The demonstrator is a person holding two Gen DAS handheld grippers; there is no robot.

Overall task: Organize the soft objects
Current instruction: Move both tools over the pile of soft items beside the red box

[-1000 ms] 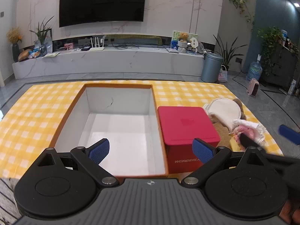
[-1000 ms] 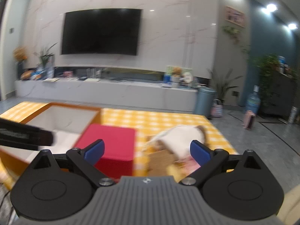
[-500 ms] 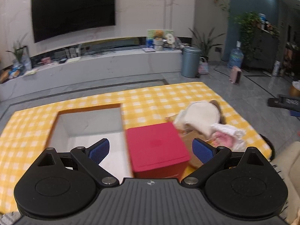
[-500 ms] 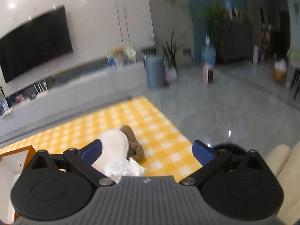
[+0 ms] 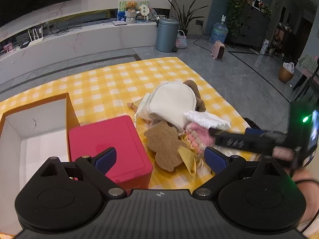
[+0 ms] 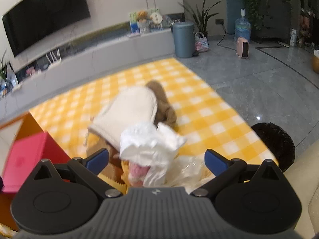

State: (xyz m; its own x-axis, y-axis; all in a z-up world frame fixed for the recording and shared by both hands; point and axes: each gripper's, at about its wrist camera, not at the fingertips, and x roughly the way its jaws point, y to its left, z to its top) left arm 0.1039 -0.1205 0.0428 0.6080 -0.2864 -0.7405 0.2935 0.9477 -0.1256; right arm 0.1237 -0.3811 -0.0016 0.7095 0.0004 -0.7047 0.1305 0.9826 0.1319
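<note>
Tools [image 5: 160, 157] [image 6: 156, 158] both apart | red box [image 5: 107, 139] beside soft pile [image 5: 175, 119] | white carton [image 5: 33, 135] left

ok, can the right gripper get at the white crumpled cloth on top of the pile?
Probably yes. The right gripper is open just over the white cloth, which lies on top of the pile with nothing covering it.

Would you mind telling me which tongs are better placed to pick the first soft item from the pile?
Right. The right tongs are open directly over the white ruffled cloth; the left tongs sit nearer the red box.
</note>
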